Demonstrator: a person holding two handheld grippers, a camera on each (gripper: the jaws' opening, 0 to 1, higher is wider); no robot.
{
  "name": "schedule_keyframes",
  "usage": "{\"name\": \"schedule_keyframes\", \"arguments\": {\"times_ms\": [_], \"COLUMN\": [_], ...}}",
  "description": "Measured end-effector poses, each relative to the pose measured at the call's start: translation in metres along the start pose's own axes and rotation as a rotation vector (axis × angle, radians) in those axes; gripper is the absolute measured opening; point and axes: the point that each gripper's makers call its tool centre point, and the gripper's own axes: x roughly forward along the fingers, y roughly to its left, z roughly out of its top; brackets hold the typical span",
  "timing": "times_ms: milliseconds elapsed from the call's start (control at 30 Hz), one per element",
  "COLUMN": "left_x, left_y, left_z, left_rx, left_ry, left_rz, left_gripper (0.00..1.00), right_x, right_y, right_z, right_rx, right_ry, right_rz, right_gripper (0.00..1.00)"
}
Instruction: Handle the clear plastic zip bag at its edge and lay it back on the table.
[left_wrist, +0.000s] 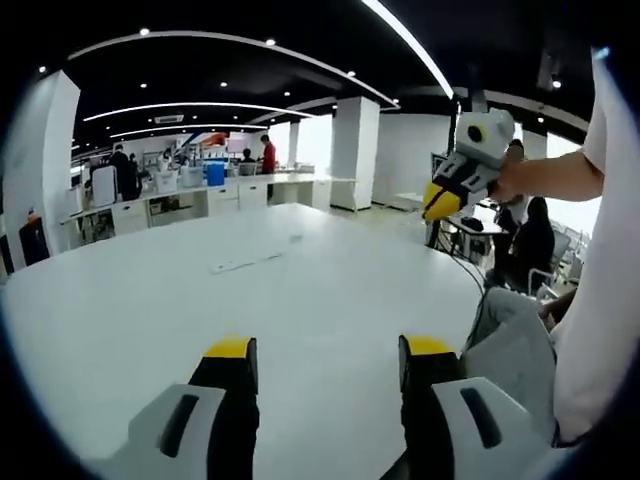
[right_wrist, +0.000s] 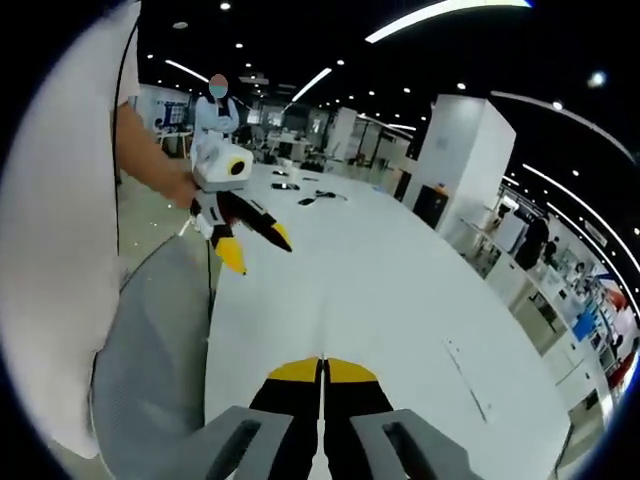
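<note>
We hold both grippers above a large white table (left_wrist: 150, 300), and neither one has anything in it. In the left gripper view, the left gripper (left_wrist: 328, 365) rises from the bottom with its two yellow-tipped jaws spread well apart, bare table showing between them. In the right gripper view, the right gripper (right_wrist: 322, 372) has its jaws pressed together tip to tip, with nothing caught between them.

The bag (left_wrist: 245, 263) lies flat on the table, well out ahead of the left gripper and toward the far edge. It is clear and thin, so in that view we make out little more than its pale outline and a long strip along one side. In the right gripper view the bag (right_wrist: 467, 378) shows as a faint long outline near the table's right edge, apart from the closed jaws. Neither gripper touches it.

Each gripper also shows in the other's view. The right gripper (left_wrist: 440, 203) comes in at the upper right of the left gripper view, held up in a hand (left_wrist: 508, 180) above the table's near edge, and from there we cannot tell how its jaws stand. The left gripper (right_wrist: 252, 242) shows at the upper left of the right gripper view, over the table's left edge, its black jaws splayed wide.

A few small dark things (right_wrist: 310, 200) lie toward the table's far end. Beyond the table stand white pillars (left_wrist: 355, 150) and benches (left_wrist: 230, 195) where people work.
</note>
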Motion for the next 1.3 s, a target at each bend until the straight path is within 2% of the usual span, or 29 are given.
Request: {"name": "schedule_keyframes", "arguments": {"times_ms": [167,333,533,700,767,933,1000,1300], "left_x": [0.008,0.012,0.018,0.023,0.025,0.023,0.021,0.016], "left_y": [0.006,0.006,-0.006,-0.023,-0.022,-0.019,-0.022,-0.026], "left_z": [0.023,0.035,0.037,0.039,0.039,0.039,0.040,0.042], "left_rx": [0.018,0.047,0.132,0.258,0.281,0.298,0.297,0.305], "left_ry": [-0.043,-0.060,-0.034,0.010,0.021,0.038,0.040,0.043], "left_rz": [-0.046,-0.079,-0.153,-0.231,-0.229,-0.245,-0.266,-0.291], "left_gripper": [0.46,0.39,0.36,0.33,0.32,0.27,0.20,0.03], "right_x": [-0.012,-0.021,-0.027,-0.028,-0.028,-0.030,-0.030,-0.031], "right_y": [0.009,0.014,0.020,0.026,0.025,0.024,0.024,0.021], "right_z": [0.011,0.024,0.034,0.042,0.044,0.049,0.050,0.049], "right_rx": [-0.003,0.005,-0.013,-0.038,-0.044,-0.059,-0.065,-0.060], "right_ry": [-0.035,-0.062,-0.067,-0.072,-0.073,-0.080,-0.080,-0.076], "right_rz": [0.049,0.078,0.102,0.124,0.124,0.128,0.129,0.125], "right_gripper": [0.00,0.00,0.00,0.00,0.00,0.00,0.00,0.00]}}
